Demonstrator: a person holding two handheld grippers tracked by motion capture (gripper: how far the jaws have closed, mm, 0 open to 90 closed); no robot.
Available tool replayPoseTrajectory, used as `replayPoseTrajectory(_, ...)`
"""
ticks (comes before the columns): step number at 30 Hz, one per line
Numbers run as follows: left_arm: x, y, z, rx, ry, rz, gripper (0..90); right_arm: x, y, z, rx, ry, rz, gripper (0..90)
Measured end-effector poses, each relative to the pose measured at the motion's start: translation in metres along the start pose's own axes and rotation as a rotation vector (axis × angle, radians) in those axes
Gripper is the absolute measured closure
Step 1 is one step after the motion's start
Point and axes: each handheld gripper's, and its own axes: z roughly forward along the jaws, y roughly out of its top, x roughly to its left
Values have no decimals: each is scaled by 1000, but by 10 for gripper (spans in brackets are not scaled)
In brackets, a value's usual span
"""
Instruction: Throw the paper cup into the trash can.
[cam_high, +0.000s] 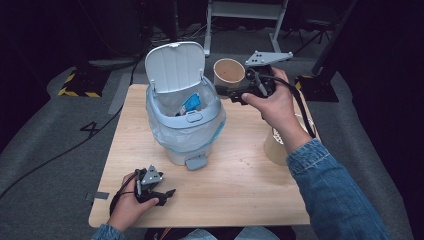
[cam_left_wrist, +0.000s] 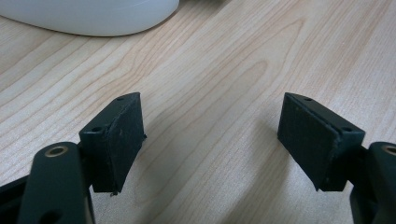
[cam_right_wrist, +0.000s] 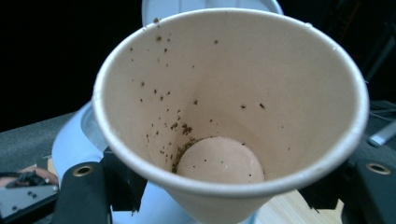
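My right hand-held gripper (cam_high: 231, 93) clamps paper cup (cam_high: 229, 73); keep grip firm, centre over open bin (cam_high: 184, 117), then release. Left hand-held gripper (cam_high: 167, 192) wide, idle on bench (cam_high: 240, 185).

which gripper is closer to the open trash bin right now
Right. The right gripper, holding a paper cup, is beside the bin rim; the left gripper rests on the table, nearer the person.

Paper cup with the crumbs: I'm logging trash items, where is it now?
High view: the paper cup is clamped in the right gripper, right of the bin.

The bin (cam_high: 184, 117) stands mid-table (cam_high: 235, 185), a cup (cam_high: 229, 73) held just right of its raised lid (cam_high: 175, 66).
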Motion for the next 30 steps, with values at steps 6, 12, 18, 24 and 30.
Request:
replayPoseTrajectory(6,0,1,1,0,-1,-1,230,9,9,26,0,31,-8,302)
replayPoseTrajectory(12,0,1,1,0,1,-1,230,16,14,53,7,42,-21,300)
replayPoseTrajectory(18,0,1,1,0,1,0,230,18,13,75,37,53,-23,291)
replayPoseTrajectory(24,0,1,1,0,2,-2,232,18,6,94,90,72,-30,208)
replayPoseTrajectory(30,0,1,1,0,1,-1,232,18,6,91,85,68,-68,157)
